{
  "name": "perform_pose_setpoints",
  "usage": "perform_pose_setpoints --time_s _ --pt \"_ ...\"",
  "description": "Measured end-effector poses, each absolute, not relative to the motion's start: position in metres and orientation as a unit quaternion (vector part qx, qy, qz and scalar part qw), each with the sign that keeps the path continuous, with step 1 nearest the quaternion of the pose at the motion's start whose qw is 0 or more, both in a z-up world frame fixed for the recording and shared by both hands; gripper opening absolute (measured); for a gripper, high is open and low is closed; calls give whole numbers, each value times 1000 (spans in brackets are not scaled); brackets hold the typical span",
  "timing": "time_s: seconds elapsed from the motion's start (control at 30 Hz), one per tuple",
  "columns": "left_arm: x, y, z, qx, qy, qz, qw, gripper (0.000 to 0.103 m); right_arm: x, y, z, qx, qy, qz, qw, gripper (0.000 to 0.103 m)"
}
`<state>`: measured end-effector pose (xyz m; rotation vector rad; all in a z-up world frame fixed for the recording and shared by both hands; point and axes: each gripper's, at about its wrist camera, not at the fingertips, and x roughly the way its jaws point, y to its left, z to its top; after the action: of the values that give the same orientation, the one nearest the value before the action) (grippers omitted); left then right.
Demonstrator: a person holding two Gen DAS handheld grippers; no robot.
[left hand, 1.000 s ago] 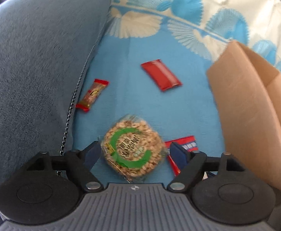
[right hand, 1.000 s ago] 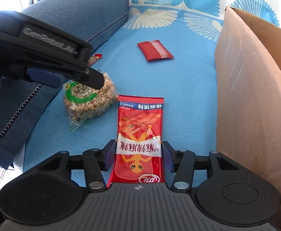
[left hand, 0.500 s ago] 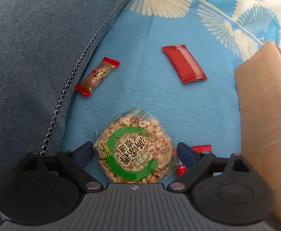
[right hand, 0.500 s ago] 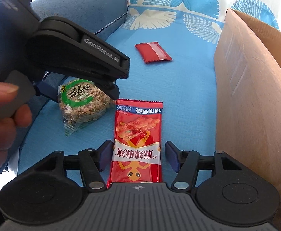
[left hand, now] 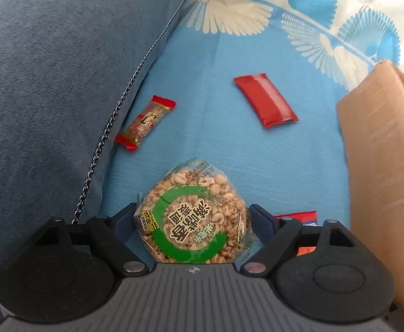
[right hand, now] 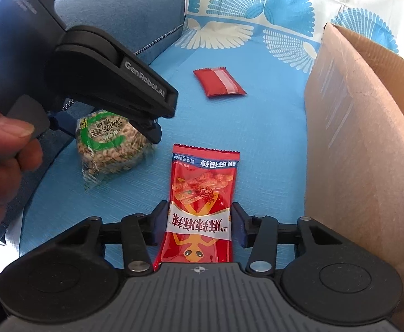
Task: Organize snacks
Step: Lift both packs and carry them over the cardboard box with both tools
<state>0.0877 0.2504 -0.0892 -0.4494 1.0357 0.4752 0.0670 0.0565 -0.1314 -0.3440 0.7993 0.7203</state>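
left gripper (left hand: 192, 221) jaws closing around the round clear-wrapped puffed-grain cake (left hand: 192, 221), lower centre. right gripper (right hand: 199, 227) closing astride the long red spicy-snack packet (right hand: 203, 207). risk: slick film slipping before reaching the brown cardboard box (right hand: 362, 144).

Both wrist views look steeply down, close over the blue cloth (left hand: 271, 166), sharing the round puffed-grain snack (right hand: 110, 145).

Round puffed-grain cake (left hand: 192, 221) and red spicy-strip packet (right hand: 202, 207) lie flat on blue cushion (left hand: 257, 166).
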Motion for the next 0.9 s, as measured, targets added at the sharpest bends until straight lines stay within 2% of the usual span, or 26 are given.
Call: perform_pose_setpoints --time_s 0.23,0.63,0.9 --pt "65 238 -61 -190 435 213 854 88 57 49 -119 -156 340 344 861 49" --pt "-2 204 6 -179 268 208 924 88 16 8 -70 -116 223 367 896 48" --pt "-21 197 21 -192 235 193 933 88 -4 -33 -38 -100 166 368 910 48"
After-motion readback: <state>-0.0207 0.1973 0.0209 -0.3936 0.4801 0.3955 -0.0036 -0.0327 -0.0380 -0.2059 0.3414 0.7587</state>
